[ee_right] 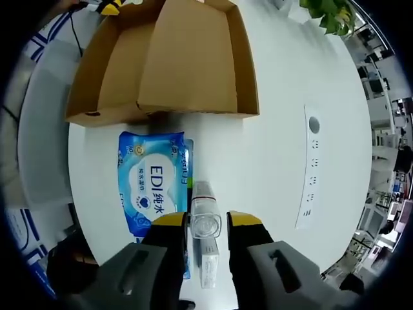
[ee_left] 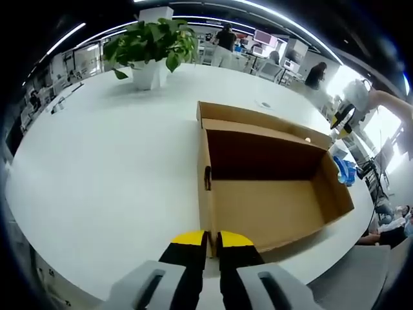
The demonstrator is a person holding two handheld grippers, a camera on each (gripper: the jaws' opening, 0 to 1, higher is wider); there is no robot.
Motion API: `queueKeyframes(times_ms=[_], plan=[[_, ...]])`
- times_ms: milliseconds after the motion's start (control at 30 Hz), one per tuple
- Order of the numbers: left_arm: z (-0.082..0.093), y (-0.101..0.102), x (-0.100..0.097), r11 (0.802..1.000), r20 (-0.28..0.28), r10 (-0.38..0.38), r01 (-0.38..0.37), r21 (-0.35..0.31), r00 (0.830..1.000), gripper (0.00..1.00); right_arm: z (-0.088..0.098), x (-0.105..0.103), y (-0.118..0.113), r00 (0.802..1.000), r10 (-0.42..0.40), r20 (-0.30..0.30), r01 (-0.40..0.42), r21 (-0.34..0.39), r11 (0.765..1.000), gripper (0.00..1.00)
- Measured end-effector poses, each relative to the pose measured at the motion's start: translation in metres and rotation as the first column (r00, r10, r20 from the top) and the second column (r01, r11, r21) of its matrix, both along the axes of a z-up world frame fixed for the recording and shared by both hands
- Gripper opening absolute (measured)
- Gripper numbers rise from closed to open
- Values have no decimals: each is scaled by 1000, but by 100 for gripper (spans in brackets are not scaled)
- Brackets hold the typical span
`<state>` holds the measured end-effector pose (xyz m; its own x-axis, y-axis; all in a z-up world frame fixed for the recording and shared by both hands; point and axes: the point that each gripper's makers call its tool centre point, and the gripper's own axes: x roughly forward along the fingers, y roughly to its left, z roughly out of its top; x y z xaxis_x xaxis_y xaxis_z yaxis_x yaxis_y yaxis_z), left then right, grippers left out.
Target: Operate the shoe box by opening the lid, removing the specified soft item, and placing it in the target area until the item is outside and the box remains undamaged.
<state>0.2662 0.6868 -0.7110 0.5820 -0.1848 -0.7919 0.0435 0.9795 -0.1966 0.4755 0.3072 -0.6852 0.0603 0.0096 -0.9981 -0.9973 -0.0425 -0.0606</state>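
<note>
Left gripper (ee_left: pixel 210 240) jaws pinching box (ee_left: pixel 271 187) wall; right gripper (ee_right: pixel 208 223) clamping bottle (ee_right: pixel 205 226) beside wipes (ee_right: pixel 151 184).

Broad white round-edged bench (ee_left: pixel 110 168) under long ceiling light strips (ee_left: pixel 258 10). Potted green plant (ee_left: pixel 151 48) in a white pot near its far edge. Beyond, open office with desks and monitors (ee_left: pixel 264 39), people standing (ee_left: pixel 226 42), bright window (ee_left: pixel 381 123) at right.

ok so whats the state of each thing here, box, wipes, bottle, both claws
shoe box: open, empty inside, edge pinched by left claw
wipes pack: out of the box, flat on the table
clear bottle: held in right claw
left claw: shut on box edge
right claw: shut on bottle
</note>
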Motion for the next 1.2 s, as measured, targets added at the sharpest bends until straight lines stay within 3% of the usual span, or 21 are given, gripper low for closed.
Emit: queueKeyframes(times_ms=[267,400,533,600,767,933,1067,1133,1200], plan=[[0,1,0,999,5,43,-43,-15,999,5,14,4,9,1000,-14,26,12,69,998,29],[0,0,0,999,0,51,-51,-19,999,5,24,3,34,995,-96,10,93,188,978,30],[0,0,-1,999,-6,50,-50,-16,999,5,30,15,48,986,-156,56,139,233,962,28],[0,0,-1,998,-8,53,-53,-18,999,5,31,16,56,982,-181,48,163,261,952,28],[-1,1,0,997,-16,67,-68,-36,998,5,29,22,71,956,-291,26,269,310,912,27],[-1,1,0,997,-20,67,-68,-32,998,5,17,31,83,915,-402,24,369,350,861,32],[-1,1,0,996,-22,77,-78,-41,997,5,3,36,88,875,-483,10,447,364,817,29],[-2,1,0,996,-23,78,-79,-41,997,5,-2,35,93,869,-495,-8,461,374,805,29],[-2,1,1,996,-24,79,-80,-40,997,5,-8,34,97,849,-528,-32,499,380,779,29]])
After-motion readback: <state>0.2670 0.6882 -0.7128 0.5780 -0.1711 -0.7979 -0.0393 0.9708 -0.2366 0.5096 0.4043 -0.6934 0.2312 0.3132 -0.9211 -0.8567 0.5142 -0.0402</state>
